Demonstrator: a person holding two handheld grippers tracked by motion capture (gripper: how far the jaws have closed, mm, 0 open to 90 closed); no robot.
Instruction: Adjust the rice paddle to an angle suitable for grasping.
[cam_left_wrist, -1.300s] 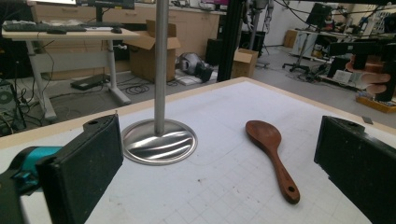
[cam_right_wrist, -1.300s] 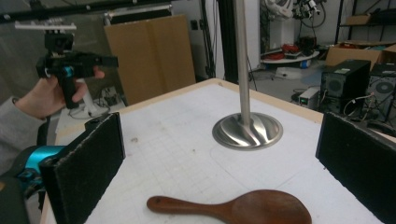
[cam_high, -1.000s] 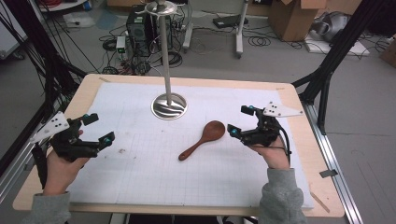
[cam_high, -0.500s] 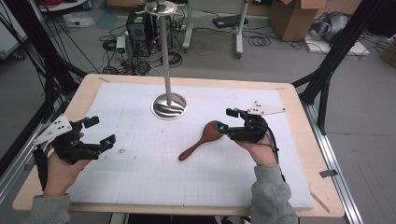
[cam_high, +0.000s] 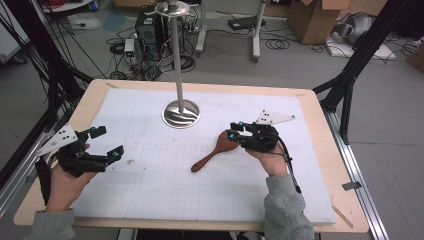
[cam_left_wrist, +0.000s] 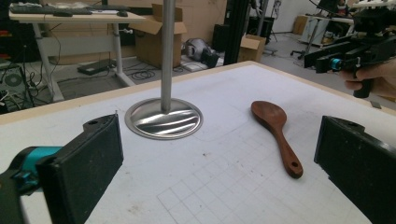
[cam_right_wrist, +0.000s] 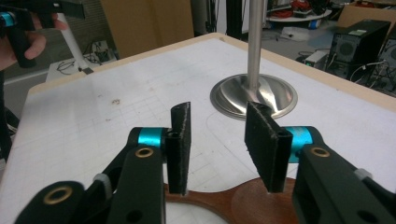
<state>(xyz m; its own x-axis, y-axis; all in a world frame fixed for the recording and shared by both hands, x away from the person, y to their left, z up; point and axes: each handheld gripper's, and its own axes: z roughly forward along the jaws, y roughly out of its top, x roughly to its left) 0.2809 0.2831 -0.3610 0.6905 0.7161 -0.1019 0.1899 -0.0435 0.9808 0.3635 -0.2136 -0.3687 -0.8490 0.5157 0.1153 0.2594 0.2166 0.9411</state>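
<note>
A brown wooden spoon (cam_high: 206, 159) lies flat on the white gridded mat, its bowl toward the right. My right gripper (cam_high: 234, 129) hovers at the spoon's bowl. In the right gripper view its jaws (cam_right_wrist: 218, 116) stand partly apart, having just been closing, with bare mat between the pads and the spoon (cam_right_wrist: 243, 203) just beneath them. My left gripper (cam_high: 110, 142) rests at the left of the mat, wide open and holding nothing. In the left gripper view, the spoon (cam_left_wrist: 275, 130) lies ahead between its pads (cam_left_wrist: 88, 163).
A metal stand with a round base (cam_high: 181, 113) and a tall pole rises at the back middle of the mat, close behind the spoon. The wooden table edge (cam_high: 320, 125) frames the mat. Cables, boxes and equipment sit on the floor beyond.
My right gripper has moved left and down to the spoon's bowl, and its jaws have narrowed. The spoon and my left gripper have stayed put.
</note>
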